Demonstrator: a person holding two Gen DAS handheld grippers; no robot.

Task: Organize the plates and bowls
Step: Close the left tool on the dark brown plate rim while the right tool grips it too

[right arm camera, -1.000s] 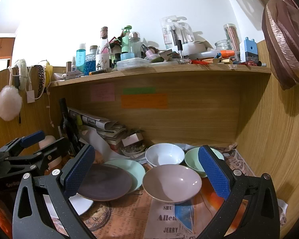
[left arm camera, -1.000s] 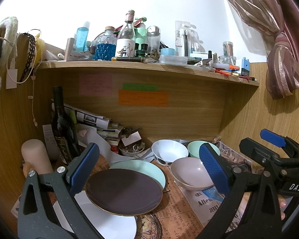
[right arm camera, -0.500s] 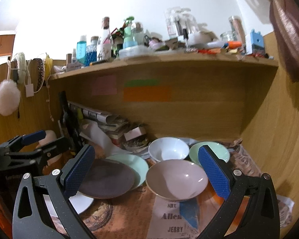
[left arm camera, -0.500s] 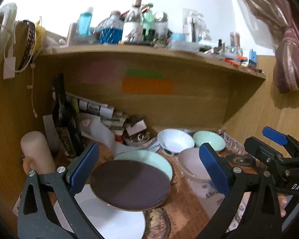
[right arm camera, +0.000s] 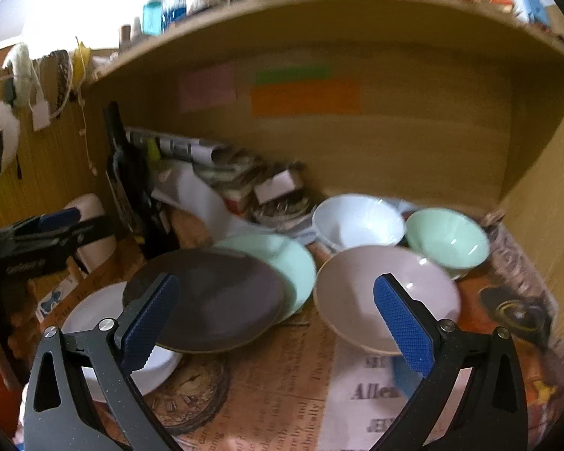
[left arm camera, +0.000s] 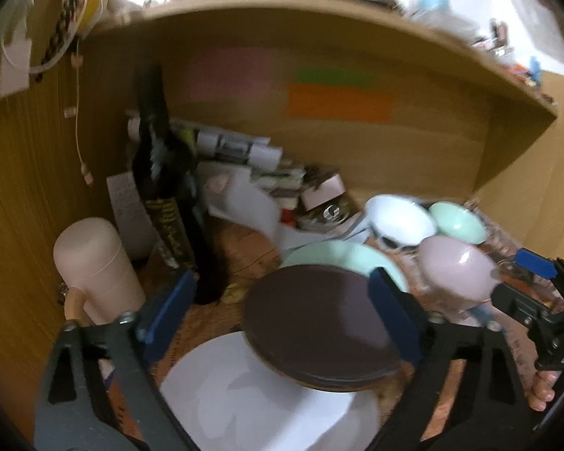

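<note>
Both tools are spread wide and empty. The left gripper (left arm camera: 282, 312) frames the dark plate (left arm camera: 319, 323), which overlaps the white plate (left arm camera: 259, 394) and green plate (right arm camera: 282, 259) — likely its first pick. The right gripper (right arm camera: 282, 323) faces the pink bowl (right arm camera: 376, 293), beside 2 other bowls.

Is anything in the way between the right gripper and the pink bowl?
Nothing visible blocks it. The right gripper is open and the pink bowl sits just ahead, partly between its fingers. The dark plate lies off to the left, and the green bowl sits behind.
</note>
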